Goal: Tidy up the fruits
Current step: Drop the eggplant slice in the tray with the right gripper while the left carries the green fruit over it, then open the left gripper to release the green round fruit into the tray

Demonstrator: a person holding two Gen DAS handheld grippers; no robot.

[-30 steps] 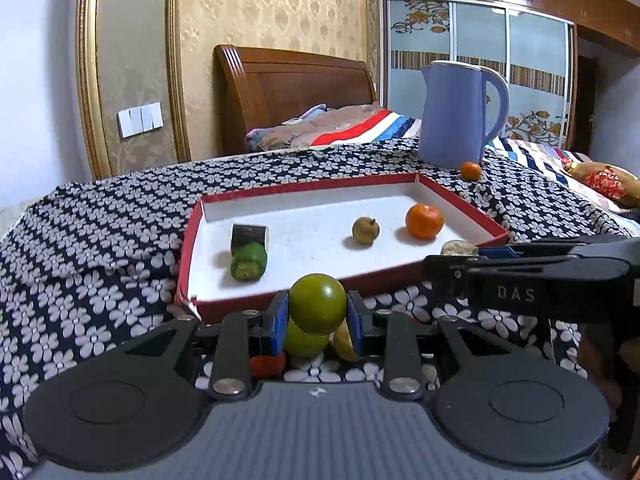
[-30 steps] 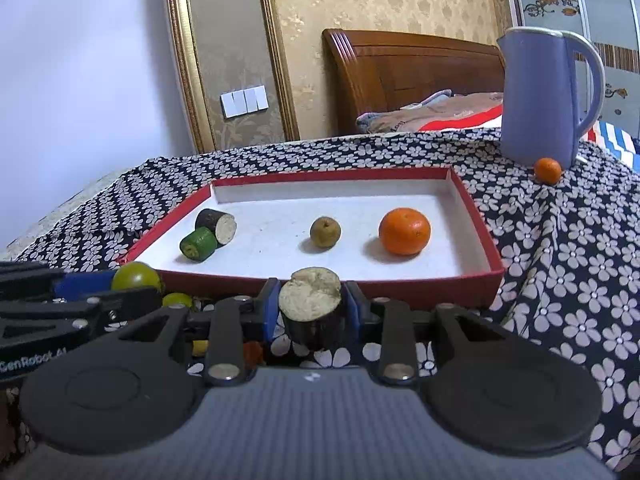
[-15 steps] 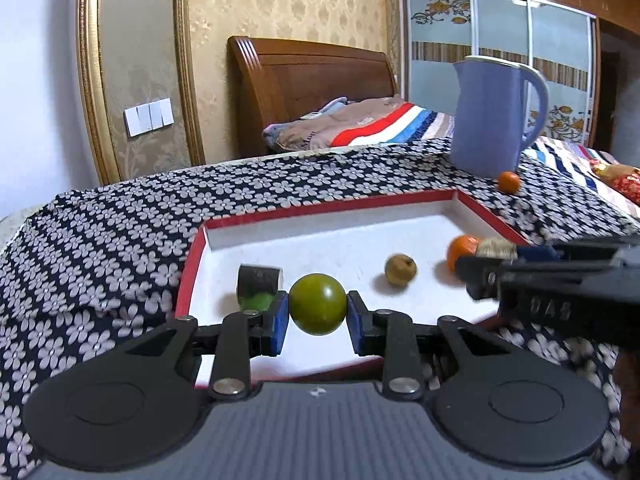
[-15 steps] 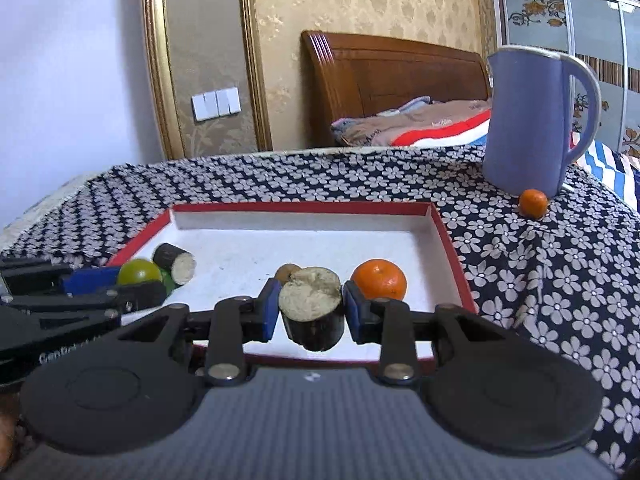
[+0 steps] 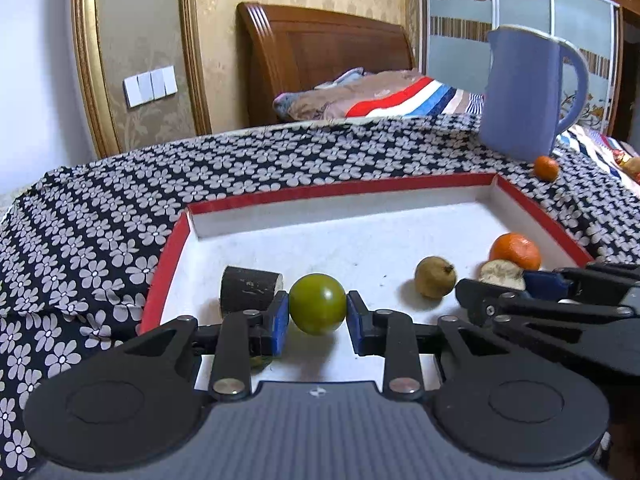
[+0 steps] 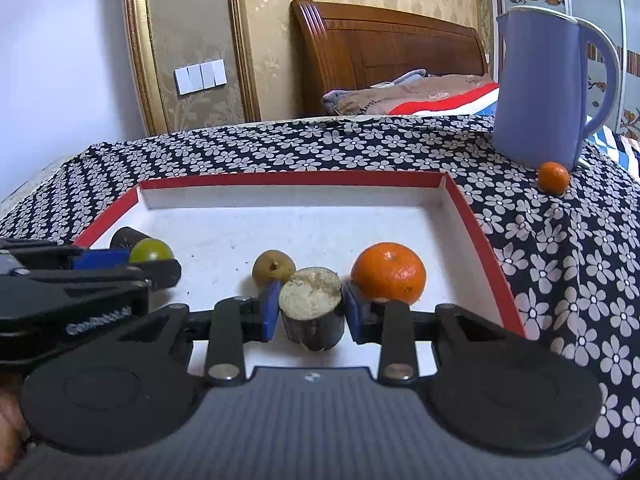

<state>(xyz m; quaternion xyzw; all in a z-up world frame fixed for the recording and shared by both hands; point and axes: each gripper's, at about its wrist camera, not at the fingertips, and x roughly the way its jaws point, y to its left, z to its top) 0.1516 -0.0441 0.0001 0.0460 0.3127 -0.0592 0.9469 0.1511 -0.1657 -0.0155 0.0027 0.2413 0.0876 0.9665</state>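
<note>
Left wrist view first: the left gripper (image 5: 318, 312) has its blue pads clamped on a round green fruit (image 5: 318, 304), carried just above the white floor of the red-rimmed tray (image 5: 168, 248), which I take as a fruit on its way to being set down. A dark cut stub (image 5: 248, 290) lies at the tray's left end just behind it, so the drop spot probably has to be chosen beside that piece, not on it. Something greenish peeks out under the left finger, too hidden to name.

Further right in the tray sit a small brownish fruit (image 6: 274, 268) and a large orange (image 6: 388, 272), apart from each other. Between them, in the right wrist view, the right gripper (image 6: 311, 312) pinches an upright dark chunk with a pale cut top (image 6: 312, 312), held low over the tray's near part; whether its base touches the floor I cannot tell.

Off to the far right, a small orange (image 6: 553, 177) rests on the flowered bench cloth (image 6: 280, 148) against a blue jug (image 6: 540, 92), outside the tray, likely yet to be gathered. At the right view's lower left edge a bit of hand (image 6: 10, 420) is cut off.
</note>
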